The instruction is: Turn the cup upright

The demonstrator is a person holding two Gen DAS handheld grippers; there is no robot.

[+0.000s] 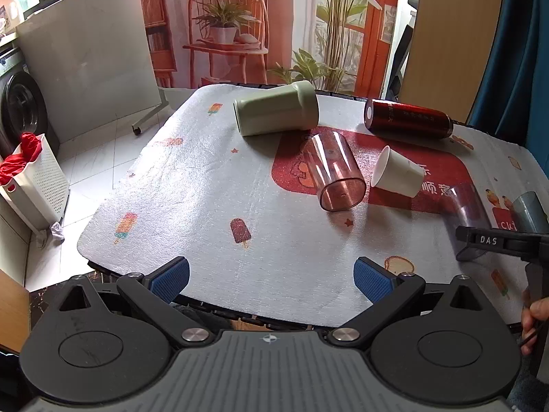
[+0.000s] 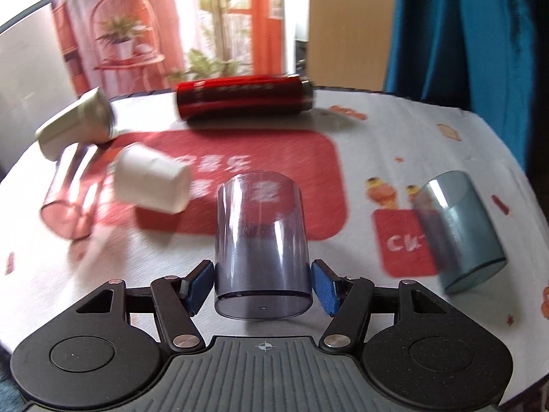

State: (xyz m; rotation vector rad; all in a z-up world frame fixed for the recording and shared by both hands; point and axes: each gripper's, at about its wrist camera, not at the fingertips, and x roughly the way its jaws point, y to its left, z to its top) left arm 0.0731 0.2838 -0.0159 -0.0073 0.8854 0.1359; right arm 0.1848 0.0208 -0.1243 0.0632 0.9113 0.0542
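Note:
My right gripper (image 2: pixel 262 286) is shut on a clear smoky-purple cup (image 2: pixel 262 240), its blue pads (image 2: pixel 199 286) pressed on both sides near the cup's base, mouth pointing away. The same cup (image 1: pixel 466 213) and right gripper (image 1: pixel 494 240) show at the right edge of the left wrist view. My left gripper (image 1: pixel 271 279) is open and empty over the table's near edge. Lying on their sides on the mat: a pink clear cup (image 1: pixel 338 171), a white paper cup (image 1: pixel 398 171), a pale green cup (image 1: pixel 276 108), a red bottle (image 1: pixel 408 118) and a teal clear cup (image 2: pixel 461 231).
The table carries a white mat (image 1: pixel 206 189) with a red panel and ice-cream prints. A white laundry basket (image 1: pixel 31 185) with red cloth stands on the floor at left, beside a washing machine (image 1: pixel 20 106). A blue curtain (image 2: pixel 463 34) hangs at far right.

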